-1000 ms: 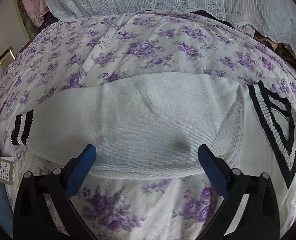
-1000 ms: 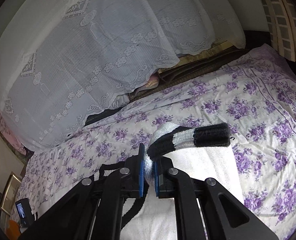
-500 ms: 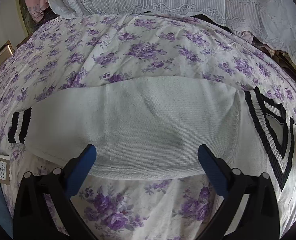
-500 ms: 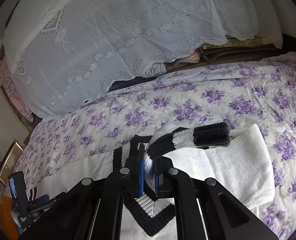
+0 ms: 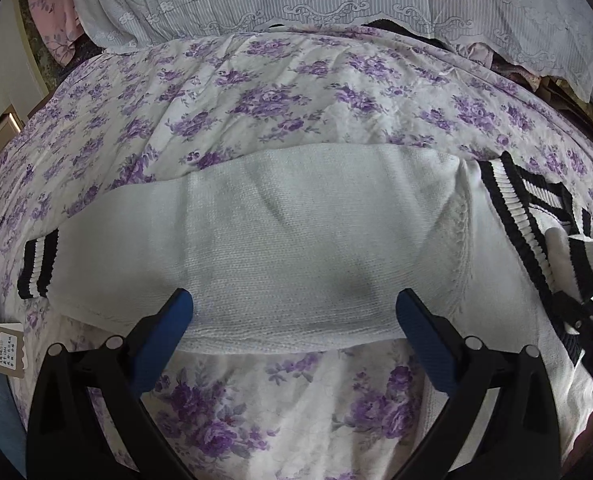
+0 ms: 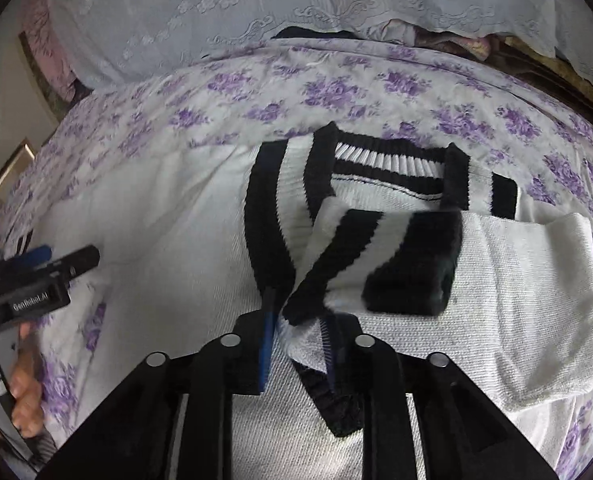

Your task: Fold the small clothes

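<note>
White wool: my sweater (image 6: 168,264) lies flat on the flowery bed sheet (image 6: 336,92), with its black-and-white V neck (image 6: 280,200) near the middle of my right view.

Right sleeve: a moment ago I held its striped cuff (image 6: 380,256) up in the air over the bed. Now the sleeve (image 6: 528,300) is folded in across the chest, and the cuff lies on the neck stripes.

Right gripper (image 6: 296,344): its jaws have just been opening a little. The cuff's edge is between the blue pads (image 6: 267,344), but there is a small gap now, so I think I am letting go. The picture is a bit blurry there.

Left gripper (image 5: 294,316): it is wide open and holds nothing. It hangs over the lower edge of the other sleeve (image 5: 280,240), which lies stretched out to the side with its own striped cuff (image 5: 38,264) far out on the sheet. This view looks the same as a second ago.

What this means: I think one sleeve fold is nearly done. The other sleeve is not yet folded in.

Next: I should pull my right gripper back gently, so the cuff does not come along with it. Then I guess my left gripper grabs its sleeve.

Side stuff: a paper tag (image 5: 0,352) sits at the left edge.
</note>
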`<act>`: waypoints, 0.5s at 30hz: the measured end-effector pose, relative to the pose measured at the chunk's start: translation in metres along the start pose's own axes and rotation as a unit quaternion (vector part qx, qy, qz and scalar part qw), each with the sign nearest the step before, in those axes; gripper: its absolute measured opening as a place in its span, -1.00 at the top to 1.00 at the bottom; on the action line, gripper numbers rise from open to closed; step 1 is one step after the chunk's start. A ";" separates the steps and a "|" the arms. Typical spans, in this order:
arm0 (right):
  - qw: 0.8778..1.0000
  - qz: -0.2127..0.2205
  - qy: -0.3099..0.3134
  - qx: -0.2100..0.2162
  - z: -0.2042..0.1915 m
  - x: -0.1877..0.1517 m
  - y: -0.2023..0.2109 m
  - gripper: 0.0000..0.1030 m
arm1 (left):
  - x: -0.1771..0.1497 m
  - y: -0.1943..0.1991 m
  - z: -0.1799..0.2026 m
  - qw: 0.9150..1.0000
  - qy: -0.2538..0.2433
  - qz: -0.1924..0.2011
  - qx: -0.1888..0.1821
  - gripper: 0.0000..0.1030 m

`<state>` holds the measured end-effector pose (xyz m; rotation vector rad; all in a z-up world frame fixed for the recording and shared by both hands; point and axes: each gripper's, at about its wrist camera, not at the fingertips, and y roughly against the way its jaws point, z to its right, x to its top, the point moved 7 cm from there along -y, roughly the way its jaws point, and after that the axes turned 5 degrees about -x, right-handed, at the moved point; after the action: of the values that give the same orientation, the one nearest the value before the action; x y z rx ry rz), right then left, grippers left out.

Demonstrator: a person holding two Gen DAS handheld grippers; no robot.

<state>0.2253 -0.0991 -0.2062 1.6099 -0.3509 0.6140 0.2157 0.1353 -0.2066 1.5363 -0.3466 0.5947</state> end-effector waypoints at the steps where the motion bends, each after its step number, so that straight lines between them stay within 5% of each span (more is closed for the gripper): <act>1: 1.000 0.004 0.009 0.004 -0.002 -0.003 0.003 0.45 | 0.000 0.001 0.003 1.000 -0.006 0.002 -0.002 -0.92; 9: 0.996 0.048 0.043 0.067 0.027 -0.027 0.076 0.14 | -0.007 0.033 0.059 0.995 -0.095 0.035 -0.019 -0.92; 15: 0.992 0.097 -0.081 0.031 0.129 -0.022 0.105 0.19 | -0.020 0.046 0.150 0.973 -0.223 0.062 0.006 -0.92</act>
<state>0.1722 -0.2427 -0.1386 1.7018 -0.6190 0.6468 0.1967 -0.0188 -0.1758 1.6627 -0.7869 0.3419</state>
